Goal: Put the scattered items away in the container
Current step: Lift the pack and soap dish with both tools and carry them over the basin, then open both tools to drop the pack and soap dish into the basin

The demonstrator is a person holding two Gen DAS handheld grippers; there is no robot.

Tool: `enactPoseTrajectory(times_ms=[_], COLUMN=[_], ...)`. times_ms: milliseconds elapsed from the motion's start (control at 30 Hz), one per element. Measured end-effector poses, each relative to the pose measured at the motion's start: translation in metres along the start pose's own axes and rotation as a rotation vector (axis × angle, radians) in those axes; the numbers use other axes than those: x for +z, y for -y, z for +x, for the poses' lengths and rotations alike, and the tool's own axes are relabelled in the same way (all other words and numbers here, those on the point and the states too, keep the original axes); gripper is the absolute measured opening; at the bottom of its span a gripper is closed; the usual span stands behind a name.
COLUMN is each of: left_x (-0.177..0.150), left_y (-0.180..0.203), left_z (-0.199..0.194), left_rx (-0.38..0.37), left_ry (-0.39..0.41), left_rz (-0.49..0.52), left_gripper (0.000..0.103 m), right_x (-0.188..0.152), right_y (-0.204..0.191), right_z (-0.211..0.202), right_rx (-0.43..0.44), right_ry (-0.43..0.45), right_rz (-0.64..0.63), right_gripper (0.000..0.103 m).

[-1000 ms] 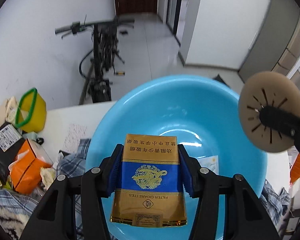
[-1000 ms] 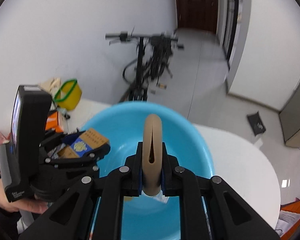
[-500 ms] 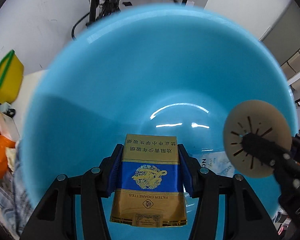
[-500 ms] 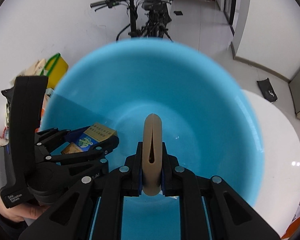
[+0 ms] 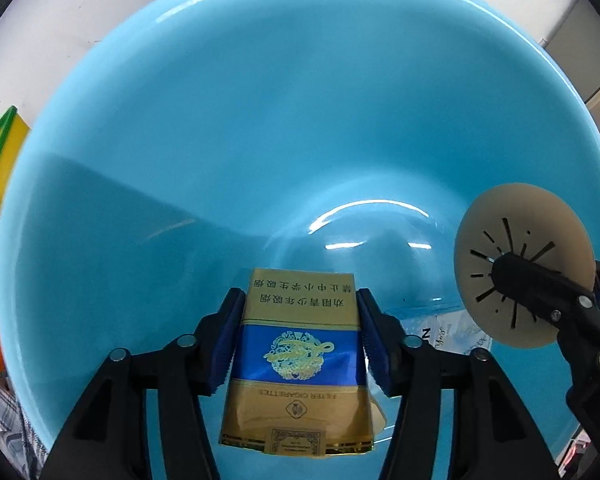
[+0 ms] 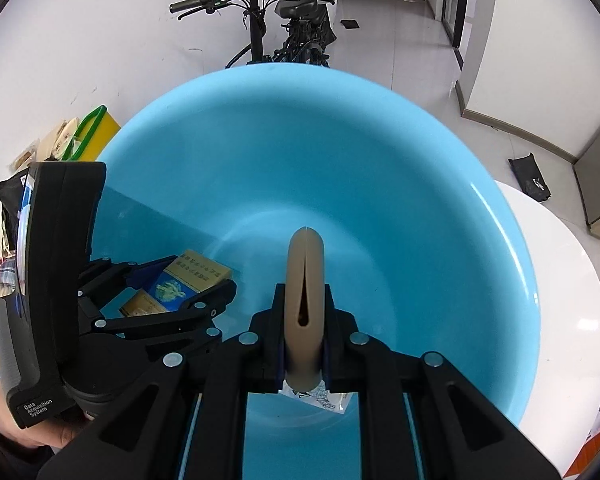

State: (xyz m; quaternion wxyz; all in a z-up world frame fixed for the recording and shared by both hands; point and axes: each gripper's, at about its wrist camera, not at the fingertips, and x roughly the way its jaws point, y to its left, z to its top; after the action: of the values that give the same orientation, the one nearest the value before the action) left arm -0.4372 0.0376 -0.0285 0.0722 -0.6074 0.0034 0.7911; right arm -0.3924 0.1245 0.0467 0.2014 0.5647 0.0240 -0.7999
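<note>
Both tools sank into basin (image 5: 260,120), rim now cropped.

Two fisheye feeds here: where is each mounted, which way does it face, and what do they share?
Left wrist: on the left gripper, facing down into the blue basin; its jaws are opening around the cigarette pack.
Right wrist: on the right gripper, facing down into the basin, shut on the beige slotted disc; a hand shows.
Shared: basin, pack, disc.

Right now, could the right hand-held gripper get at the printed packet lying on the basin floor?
Probably not: the right hand-held gripper is shut on the beige disc, so its jaws are occupied, though the packet lies right below, unobstructed.
</note>
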Motion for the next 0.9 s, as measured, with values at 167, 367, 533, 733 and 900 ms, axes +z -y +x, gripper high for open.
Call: enactPoseTrajectory(times_ms=[167, 367, 533, 733, 900], left_x=[-0.004, -0.006, -0.009, -0.01, 0.0], left_y=[0.008, 0.006, 0.007, 0.007, 0.005], left_z=[-0.003, -0.007, -0.008, -0.008, -0.01], left_rx=[-0.006, -0.011, 0.0, -0.01, -0.01], left_ry=[0.008, 0.014, 0.019, 0.028, 0.029], left_rz=[0.003, -0.005, -0.009, -0.025, -0.028], left_gripper=[0.079, 0.079, 0.079, 0.079, 0.079], right_x=[0.0, 0.002, 0.005, 0.012, 0.013], right_y=[-0.002, -0.003, 0.003, 0.012, 0.015], right_z=[0.003, 0.01, 0.014, 0.018, 0.019], right_rx=[-0.003, -0.008, 0.0, -0.002, 0.006], right_ry=[0.004, 0.003, 0.007, 0.05, 0.033], right_rz=[0.003, 0.005, 0.01, 0.017, 0.029], right_gripper=[0.012, 0.012, 0.013, 0.02, 0.021])
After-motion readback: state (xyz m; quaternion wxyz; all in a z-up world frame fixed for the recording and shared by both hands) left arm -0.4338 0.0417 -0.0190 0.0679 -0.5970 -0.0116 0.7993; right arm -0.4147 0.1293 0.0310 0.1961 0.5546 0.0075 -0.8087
